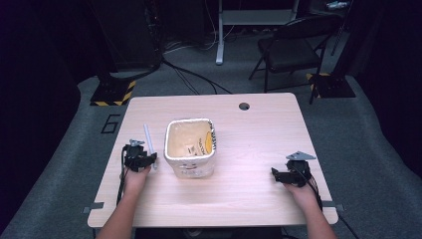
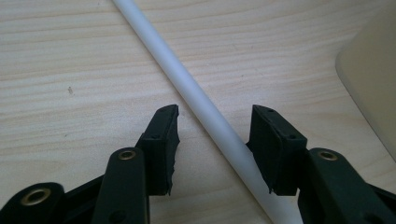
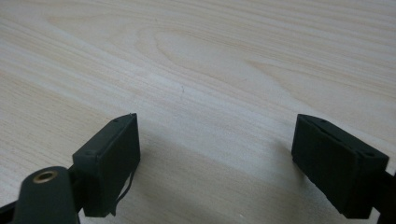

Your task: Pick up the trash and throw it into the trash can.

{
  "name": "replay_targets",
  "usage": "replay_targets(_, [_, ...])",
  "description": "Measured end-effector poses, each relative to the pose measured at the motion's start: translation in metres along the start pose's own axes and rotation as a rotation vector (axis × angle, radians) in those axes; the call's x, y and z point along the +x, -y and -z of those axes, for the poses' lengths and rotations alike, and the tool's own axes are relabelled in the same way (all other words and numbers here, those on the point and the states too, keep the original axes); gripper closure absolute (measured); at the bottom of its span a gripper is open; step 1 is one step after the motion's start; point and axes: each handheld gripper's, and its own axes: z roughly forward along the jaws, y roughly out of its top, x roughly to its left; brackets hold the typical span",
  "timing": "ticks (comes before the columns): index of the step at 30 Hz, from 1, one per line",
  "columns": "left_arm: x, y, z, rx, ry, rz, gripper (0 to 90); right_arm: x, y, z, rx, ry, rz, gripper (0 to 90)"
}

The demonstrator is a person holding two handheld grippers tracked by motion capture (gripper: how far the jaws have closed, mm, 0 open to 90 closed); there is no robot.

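Note:
A thin white rod [image 1: 148, 137] lies on the wooden table just left of a white square tub [image 1: 191, 169] with printed paper inside. My left gripper [image 1: 148, 160] sits low over the rod's near end. In the left gripper view the rod [image 2: 159, 46] runs diagonally between the jaws of this gripper [image 2: 215, 116]. It lies close against the right pad, and a gap remains at the left pad. The tub's corner [image 2: 373, 70] shows at the right edge. My right gripper [image 1: 275, 173] rests near the table's right side. Its jaws [image 3: 215, 135] stand wide open over bare wood.
A round cable hole [image 1: 244, 106] sits near the table's far edge. A folding chair [image 1: 291, 47] and floor cables stand beyond the table. The tub is right beside the rod. Bare tabletop lies between the tub and my right gripper.

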Motion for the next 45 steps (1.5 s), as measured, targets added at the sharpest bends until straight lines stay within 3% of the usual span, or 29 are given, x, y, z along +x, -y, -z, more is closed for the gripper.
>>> replay_targets(12, [0.002,0.001,0.003,0.016,-0.029,-0.026,65.0,0.000,0.000,0.000,0.000,-0.003,0.002,14.7])
replay_targets(22, [0.011,0.011,0.013,0.009,-0.008,-0.040,77.6,0.000,0.000,0.000,0.000,-0.003,0.002,14.7])
replay_targets(31, [0.009,0.017,0.022,0.034,0.008,-0.080,77.2,0.000,0.000,0.000,0.000,-0.006,0.004,14.8])
replay_targets(40, [0.012,0.009,0.024,0.011,0.003,-0.044,61.0,0.001,0.000,0.000,0.000,-0.007,0.007,14.7])
replay_targets(42, [0.012,0.006,0.023,-0.014,0.000,-0.033,58.9,0.001,0.000,0.000,0.000,-0.007,0.007,14.7])
replay_targets(45, [0.013,0.001,0.017,-0.001,-0.004,-0.024,57.9,0.001,-0.001,-0.001,0.000,-0.008,0.007,14.7])
